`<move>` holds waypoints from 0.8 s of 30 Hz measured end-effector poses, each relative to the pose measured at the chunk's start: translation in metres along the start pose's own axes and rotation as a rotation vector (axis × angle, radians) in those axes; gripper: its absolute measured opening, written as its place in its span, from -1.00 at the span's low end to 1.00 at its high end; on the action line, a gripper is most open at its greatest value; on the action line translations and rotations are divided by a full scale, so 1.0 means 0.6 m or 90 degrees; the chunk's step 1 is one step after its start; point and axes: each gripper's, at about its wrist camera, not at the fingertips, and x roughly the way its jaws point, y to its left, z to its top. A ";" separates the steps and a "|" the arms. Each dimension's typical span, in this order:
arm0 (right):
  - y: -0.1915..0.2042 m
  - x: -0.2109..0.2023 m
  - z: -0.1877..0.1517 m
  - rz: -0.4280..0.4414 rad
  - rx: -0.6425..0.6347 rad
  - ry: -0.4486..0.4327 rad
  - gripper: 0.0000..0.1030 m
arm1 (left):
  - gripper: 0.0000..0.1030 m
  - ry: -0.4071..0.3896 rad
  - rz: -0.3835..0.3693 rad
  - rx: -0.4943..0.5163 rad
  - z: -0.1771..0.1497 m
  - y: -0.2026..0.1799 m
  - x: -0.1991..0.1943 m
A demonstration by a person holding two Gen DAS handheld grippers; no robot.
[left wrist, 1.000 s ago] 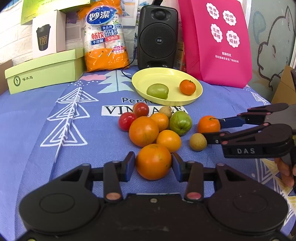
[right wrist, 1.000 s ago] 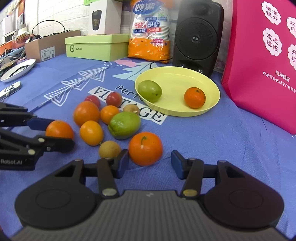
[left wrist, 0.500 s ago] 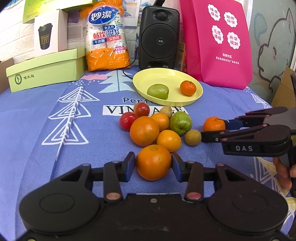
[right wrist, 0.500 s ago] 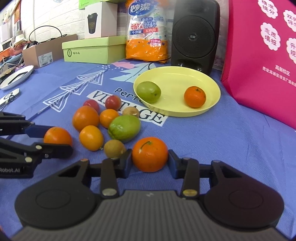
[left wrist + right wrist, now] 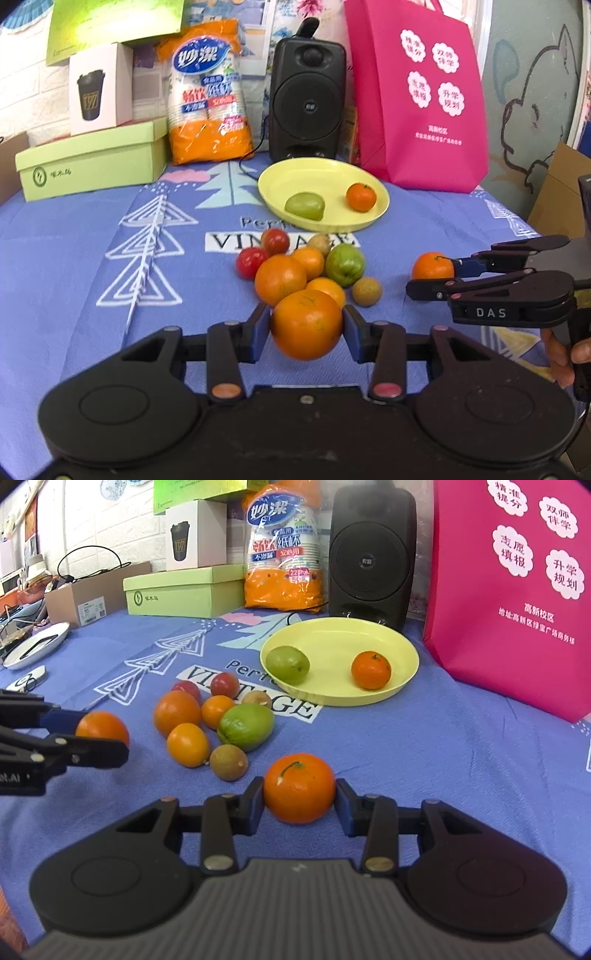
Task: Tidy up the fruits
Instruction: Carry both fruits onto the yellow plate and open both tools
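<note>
My left gripper is shut on a large orange and holds it above the blue cloth. My right gripper is shut on a tangerine with a green stem. The same tangerine shows in the left wrist view, to the right of the fruit pile. A yellow plate behind holds a green fruit and a small tangerine. Several oranges, two red tomatoes, a green guava and brown fruits lie in a pile.
A black speaker, a pink bag, a pack of paper cups and a green box stand along the back. A white dish lies far left in the right wrist view.
My right gripper closed on the tangerine and lifted it away from the pile. My left gripper rose with the large orange in it.
</note>
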 end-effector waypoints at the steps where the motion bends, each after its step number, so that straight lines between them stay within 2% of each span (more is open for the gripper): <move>1: -0.002 -0.001 0.003 -0.002 -0.001 -0.002 -0.24 | -0.19 -0.001 -0.003 0.002 0.006 0.000 0.001; 8: -0.027 -0.011 0.043 -0.011 -0.014 -0.028 -0.24 | -0.19 -0.011 -0.013 0.042 0.062 -0.006 0.023; 14: -0.046 0.007 0.089 -0.006 -0.022 -0.037 -0.24 | -0.19 -0.016 -0.021 0.074 0.136 -0.007 0.071; 17: -0.051 0.025 0.113 0.000 -0.023 -0.038 -0.24 | -0.19 -0.012 -0.032 0.082 0.176 -0.007 0.110; 24: -0.056 0.094 0.154 0.006 -0.018 -0.018 -0.24 | -0.19 0.008 0.003 0.103 0.243 -0.006 0.230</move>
